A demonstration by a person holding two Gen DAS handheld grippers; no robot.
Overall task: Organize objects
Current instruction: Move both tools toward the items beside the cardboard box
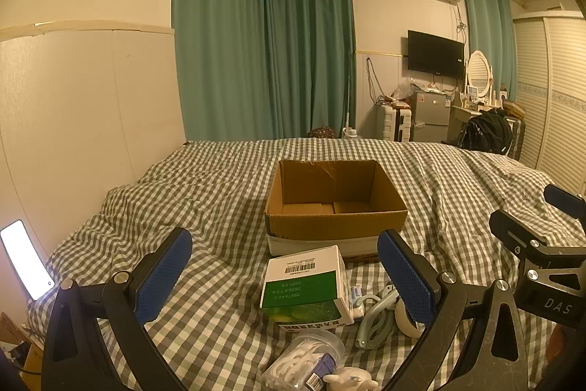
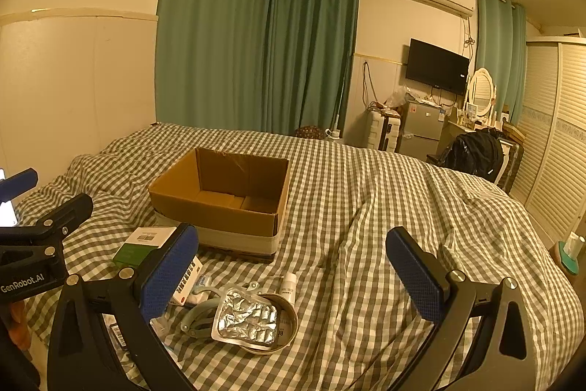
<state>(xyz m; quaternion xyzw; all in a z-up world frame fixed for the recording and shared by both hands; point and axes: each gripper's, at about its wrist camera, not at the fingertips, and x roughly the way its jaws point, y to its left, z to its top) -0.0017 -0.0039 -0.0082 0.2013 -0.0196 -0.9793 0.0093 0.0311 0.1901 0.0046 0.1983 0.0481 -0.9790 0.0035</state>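
On the bed, checked cover, both tools above its near edge.

Left hand-held gripper: spread wide, nothing between the blue pads. Directly between its fingers, a green-and-white carton lying flat, barcode up. Below that, nearest the camera, a clear tub of white items. Just inside the right finger, a pale blue clip and a tape roll, touching each other.

Right hand-held gripper: likewise released and empty. Between its fingers, nearer the left one, a foil blister pack resting across the tape roll; the clip just left of it; a small white tube just beyond. The carton lies partly behind the left finger, with a red-and-white box beside it.

Box, cardboard, open-topped, bare inside: beyond the heap, just behind the carton, straight ahead of the left tool and to the front-left of the right one.
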